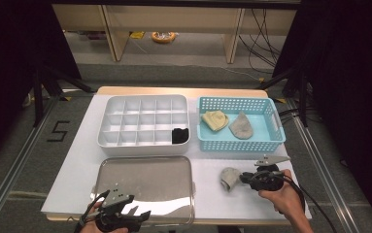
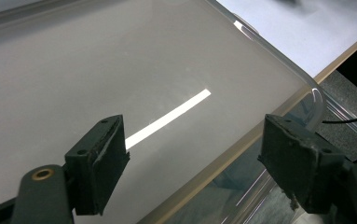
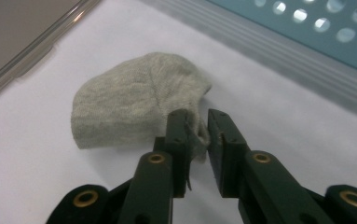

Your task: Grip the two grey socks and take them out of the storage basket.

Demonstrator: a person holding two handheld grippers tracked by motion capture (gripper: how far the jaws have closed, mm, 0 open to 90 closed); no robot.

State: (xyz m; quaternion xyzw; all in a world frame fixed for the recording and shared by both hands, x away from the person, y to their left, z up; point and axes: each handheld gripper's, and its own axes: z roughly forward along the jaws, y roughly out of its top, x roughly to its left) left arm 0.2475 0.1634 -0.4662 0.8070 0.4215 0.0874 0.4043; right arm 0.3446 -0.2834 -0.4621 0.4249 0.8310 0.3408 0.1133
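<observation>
Right tongs pinch grey sock edge, sock lying just ahead.

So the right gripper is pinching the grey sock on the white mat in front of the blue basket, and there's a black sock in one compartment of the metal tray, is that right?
Not quite. The black sock sits in a compartment of the white divided box, not the metal tray, as the high view shows. The rest holds: the right gripper pinches the grey sock on the white mat in front of the blue basket.
</observation>
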